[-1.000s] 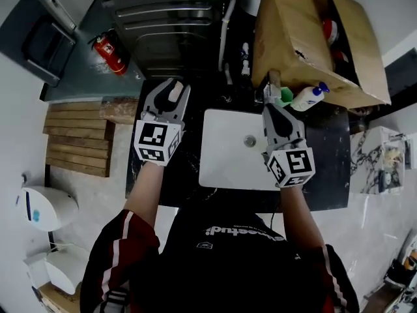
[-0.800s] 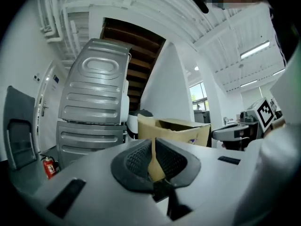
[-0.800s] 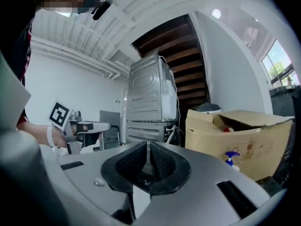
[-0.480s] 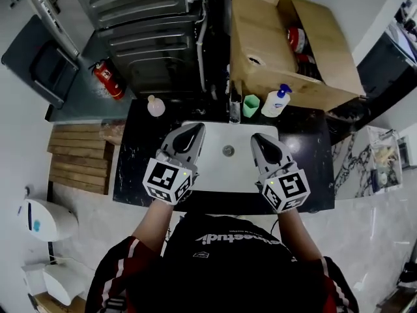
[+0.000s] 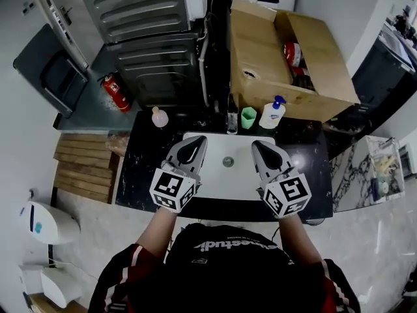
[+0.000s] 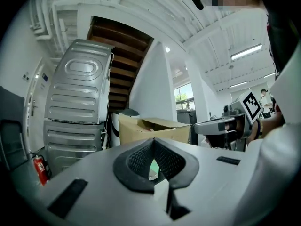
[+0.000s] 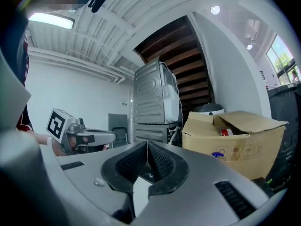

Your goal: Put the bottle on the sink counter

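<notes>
Left gripper withdrawn from bottle, fingers closed empty, right gripper likewise, sink partly covered

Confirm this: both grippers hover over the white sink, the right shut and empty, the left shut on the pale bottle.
The left gripper holds nothing: the left gripper view shows its jaws together, empty. The pale bottle stands on the counter beside the sink in the head view. The rest is right.

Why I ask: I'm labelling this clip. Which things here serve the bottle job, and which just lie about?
Job: pale bottle, black sink counter, left gripper, right gripper, both shut, empty.
Lying about: pump bottle, green cup, cardboard box, fire extinguisher.
</notes>
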`<state>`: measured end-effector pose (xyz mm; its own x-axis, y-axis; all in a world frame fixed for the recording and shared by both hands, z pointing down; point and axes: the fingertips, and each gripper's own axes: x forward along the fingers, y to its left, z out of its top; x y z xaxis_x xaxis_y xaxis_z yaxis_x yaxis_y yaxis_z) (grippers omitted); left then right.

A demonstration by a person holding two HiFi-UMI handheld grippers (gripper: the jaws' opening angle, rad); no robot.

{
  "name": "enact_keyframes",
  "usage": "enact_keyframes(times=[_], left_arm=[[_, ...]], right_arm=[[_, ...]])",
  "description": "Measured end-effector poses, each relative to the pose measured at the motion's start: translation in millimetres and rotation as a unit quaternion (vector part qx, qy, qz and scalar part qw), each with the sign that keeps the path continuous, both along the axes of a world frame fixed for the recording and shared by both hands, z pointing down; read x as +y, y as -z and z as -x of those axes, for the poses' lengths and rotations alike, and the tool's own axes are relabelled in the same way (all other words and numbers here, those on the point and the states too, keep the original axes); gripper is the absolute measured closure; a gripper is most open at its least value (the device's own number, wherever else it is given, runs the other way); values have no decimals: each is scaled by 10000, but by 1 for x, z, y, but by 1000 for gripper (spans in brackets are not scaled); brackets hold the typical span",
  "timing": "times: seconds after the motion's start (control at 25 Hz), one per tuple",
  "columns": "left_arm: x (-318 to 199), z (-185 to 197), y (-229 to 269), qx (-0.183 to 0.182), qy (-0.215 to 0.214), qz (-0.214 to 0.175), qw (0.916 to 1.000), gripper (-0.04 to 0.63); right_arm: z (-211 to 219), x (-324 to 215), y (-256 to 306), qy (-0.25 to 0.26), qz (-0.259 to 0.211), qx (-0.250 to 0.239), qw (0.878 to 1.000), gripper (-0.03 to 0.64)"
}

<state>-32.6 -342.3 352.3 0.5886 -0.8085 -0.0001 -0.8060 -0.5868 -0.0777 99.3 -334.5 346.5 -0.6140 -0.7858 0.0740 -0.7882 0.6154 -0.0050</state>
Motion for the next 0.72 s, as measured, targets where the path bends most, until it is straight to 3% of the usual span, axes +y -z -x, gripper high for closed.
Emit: enact_keyframes(times=[0.72], left_arm=[[-1, -5, 4, -60, -170, -42, 9998, 581]], right_arm=[[-3, 5, 1, -142, 53, 21, 9999, 577]])
